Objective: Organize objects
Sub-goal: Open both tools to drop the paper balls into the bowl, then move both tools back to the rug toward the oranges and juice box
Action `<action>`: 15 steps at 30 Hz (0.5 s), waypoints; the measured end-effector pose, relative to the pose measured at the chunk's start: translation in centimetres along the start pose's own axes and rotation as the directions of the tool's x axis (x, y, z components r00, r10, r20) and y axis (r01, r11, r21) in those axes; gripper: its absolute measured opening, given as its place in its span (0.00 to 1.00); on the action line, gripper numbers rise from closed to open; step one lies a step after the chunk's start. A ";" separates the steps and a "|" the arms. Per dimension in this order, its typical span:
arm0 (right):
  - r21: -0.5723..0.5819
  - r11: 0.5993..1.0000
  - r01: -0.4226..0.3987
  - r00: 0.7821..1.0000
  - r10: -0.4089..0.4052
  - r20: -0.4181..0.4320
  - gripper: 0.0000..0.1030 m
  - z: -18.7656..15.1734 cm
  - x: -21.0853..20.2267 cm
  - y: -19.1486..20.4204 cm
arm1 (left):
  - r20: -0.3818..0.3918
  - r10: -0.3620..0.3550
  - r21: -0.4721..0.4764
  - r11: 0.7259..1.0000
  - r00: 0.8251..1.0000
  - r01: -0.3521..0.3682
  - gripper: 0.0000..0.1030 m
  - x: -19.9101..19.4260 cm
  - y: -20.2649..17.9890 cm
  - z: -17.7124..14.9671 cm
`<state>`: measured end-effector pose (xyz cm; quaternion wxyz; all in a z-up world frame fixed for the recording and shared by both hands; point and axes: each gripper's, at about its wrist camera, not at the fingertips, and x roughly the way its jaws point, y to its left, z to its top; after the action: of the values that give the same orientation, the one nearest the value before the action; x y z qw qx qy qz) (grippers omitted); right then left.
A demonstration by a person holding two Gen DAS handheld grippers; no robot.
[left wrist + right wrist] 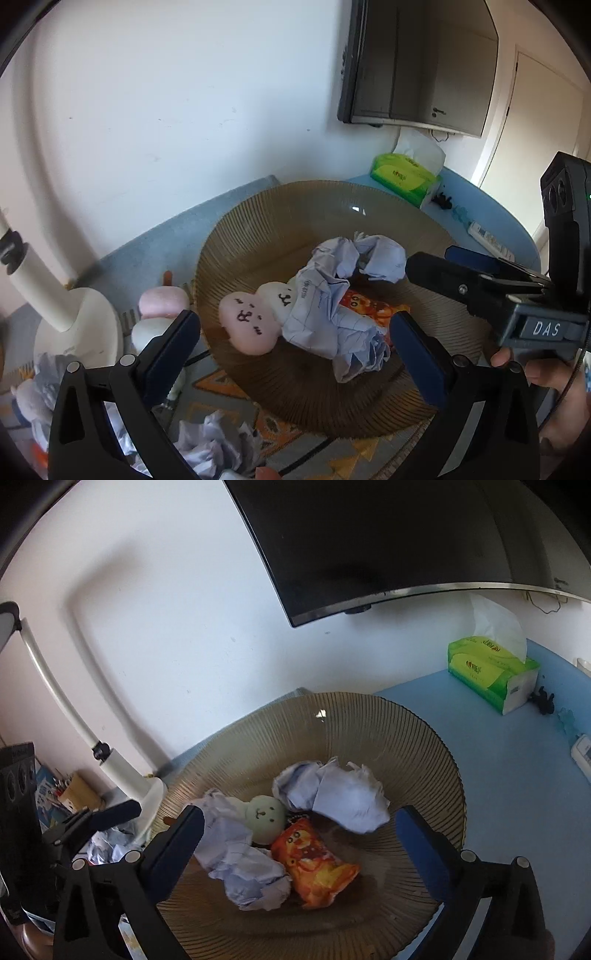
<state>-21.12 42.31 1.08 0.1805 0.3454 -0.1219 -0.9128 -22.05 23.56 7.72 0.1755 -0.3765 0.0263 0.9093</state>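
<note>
Left wrist view shows our left gripper (295, 332) with jaws wide apart and empty over the ribbed bowl (258, 214), while crumpled paper (218, 443) outside the bowl lies below-left, nearer this hand.

Corner of a room, daylight falling soft.
White wall (166, 609) standing behind; dark screen (388, 546) hanging above blue counter (498, 775); white lamp arm (55, 686) leaning left.

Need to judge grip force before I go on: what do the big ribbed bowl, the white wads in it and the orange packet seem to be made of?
Bowl: likely amber-tinted glass or clear plastic, glossy, since a highlight glints on its fine ribs. Wads: crumpled paper, matte, sharply creased, with printed lines. Orange packet: looks like a printed snack wrapper, though it could be a soft toy.
</note>
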 end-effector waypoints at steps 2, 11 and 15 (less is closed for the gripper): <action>0.009 1.000 -0.007 1.000 0.007 0.006 1.00 0.1 -0.3 0.4 | 0.015 0.004 -0.006 1.000 1.000 -0.004 0.99 -0.6 0.2 -0.2; -0.006 0.999 -0.033 0.998 0.034 0.050 1.00 0.4 -3.0 4.6 | 0.052 0.049 -0.039 0.998 0.997 -0.047 0.99 -6.7 2.8 -1.4; -0.039 0.998 -0.047 0.996 0.050 0.070 1.00 0.3 -4.5 7.6 | 0.094 0.112 -0.078 0.992 0.989 -0.104 0.99 -11.5 6.7 -1.6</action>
<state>-16.33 37.35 6.52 0.2046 0.3063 -0.1196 -0.9220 -15.71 13.58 13.94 0.1133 -0.3354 0.0050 0.9352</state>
